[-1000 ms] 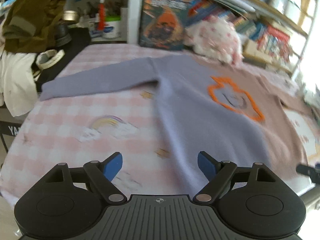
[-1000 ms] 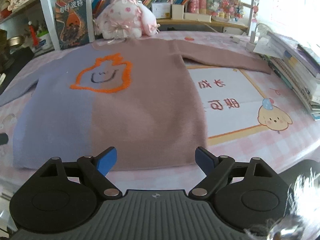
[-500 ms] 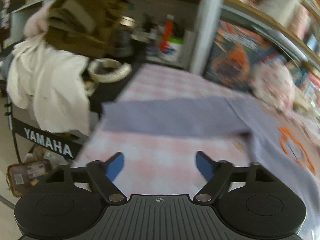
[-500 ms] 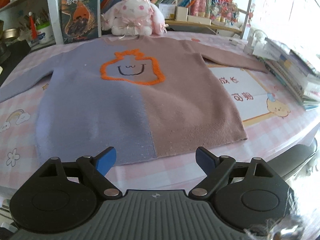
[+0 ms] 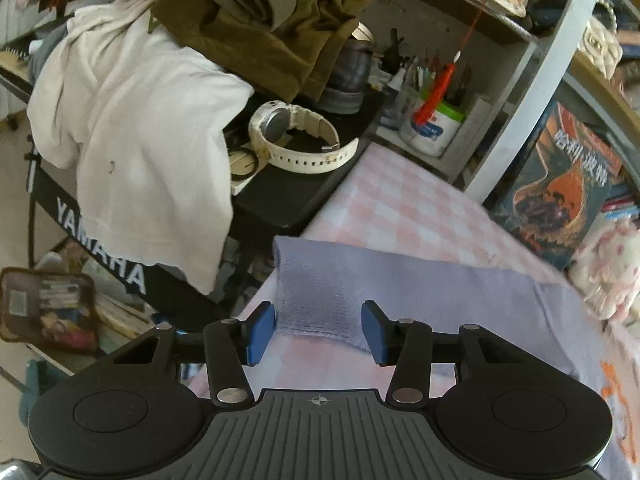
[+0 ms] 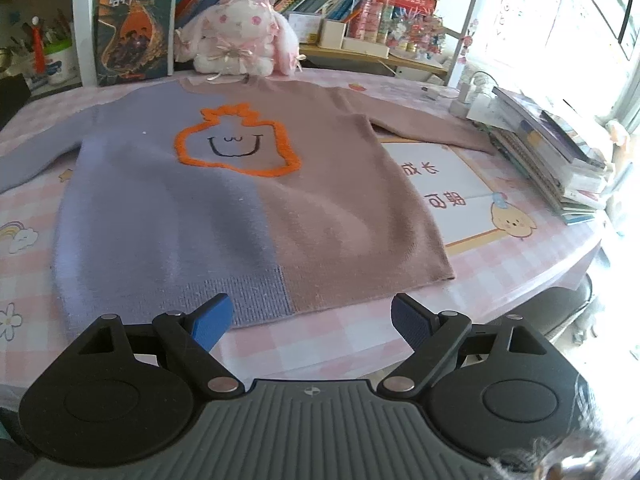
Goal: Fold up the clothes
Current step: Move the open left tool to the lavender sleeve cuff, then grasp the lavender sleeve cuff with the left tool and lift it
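Note:
A sweater (image 6: 248,200), half lavender and half dusty pink with an orange outlined smiling shape on the chest, lies flat and face up on the pink checked table. Its lavender sleeve (image 5: 360,284) stretches toward the table's left edge. My left gripper (image 5: 318,330) is open, its blue pads on either side of the sleeve's ribbed cuff, which lies between them. My right gripper (image 6: 306,322) is open above the table's front edge, just short of the sweater's hem, with nothing between its fingers.
Left of the table stands a black keyboard (image 5: 100,256) draped with a white cloth (image 5: 132,132), an olive garment (image 5: 264,20) and a white watch (image 5: 296,140). A plush rabbit (image 6: 236,36) and books line the back. A book stack (image 6: 552,152) sits at the right.
My left gripper has swung left from the sweater's body to the end of the lavender sleeve and narrowed around the cuff. My right gripper has drawn back a little from the hem.

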`<action>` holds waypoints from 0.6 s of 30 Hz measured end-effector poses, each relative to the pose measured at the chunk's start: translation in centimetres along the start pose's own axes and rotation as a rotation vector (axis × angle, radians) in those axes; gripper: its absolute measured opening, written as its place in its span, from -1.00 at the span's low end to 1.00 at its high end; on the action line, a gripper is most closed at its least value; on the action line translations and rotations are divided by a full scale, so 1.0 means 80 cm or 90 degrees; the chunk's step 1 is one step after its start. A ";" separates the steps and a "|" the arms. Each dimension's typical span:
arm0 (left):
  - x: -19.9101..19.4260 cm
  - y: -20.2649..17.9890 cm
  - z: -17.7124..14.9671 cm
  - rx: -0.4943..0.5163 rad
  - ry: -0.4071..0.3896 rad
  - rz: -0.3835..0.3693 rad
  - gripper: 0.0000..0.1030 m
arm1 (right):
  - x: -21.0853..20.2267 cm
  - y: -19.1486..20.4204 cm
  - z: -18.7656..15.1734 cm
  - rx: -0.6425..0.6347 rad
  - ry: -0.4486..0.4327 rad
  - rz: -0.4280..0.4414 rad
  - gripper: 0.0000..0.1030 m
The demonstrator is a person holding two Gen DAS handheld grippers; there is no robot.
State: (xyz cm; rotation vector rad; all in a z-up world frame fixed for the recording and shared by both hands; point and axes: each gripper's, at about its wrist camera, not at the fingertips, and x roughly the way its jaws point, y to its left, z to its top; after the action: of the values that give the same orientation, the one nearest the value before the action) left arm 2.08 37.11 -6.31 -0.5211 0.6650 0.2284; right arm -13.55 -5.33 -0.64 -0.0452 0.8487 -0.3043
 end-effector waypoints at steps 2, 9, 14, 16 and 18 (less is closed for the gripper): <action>0.006 -0.005 0.000 -0.010 0.013 -0.033 -0.23 | -0.001 0.001 0.001 -0.003 0.003 -0.007 0.67; 0.027 -0.043 -0.012 -0.036 0.049 -0.111 -0.22 | -0.002 0.006 0.006 -0.006 0.003 -0.028 0.67; 0.038 -0.042 -0.003 -0.069 0.045 -0.100 -0.22 | 0.001 0.008 0.010 -0.005 0.005 -0.033 0.67; 0.039 -0.036 0.001 -0.091 0.041 -0.092 -0.24 | 0.002 0.009 0.011 -0.005 0.005 -0.035 0.67; 0.041 -0.032 0.004 -0.107 0.042 -0.084 -0.36 | 0.003 0.008 0.012 -0.004 0.003 -0.034 0.67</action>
State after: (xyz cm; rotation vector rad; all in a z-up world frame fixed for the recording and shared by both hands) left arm 5.66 35.24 -7.22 -0.7331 0.6756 0.1440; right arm -12.52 -4.84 -0.32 -0.0736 0.8547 -0.3524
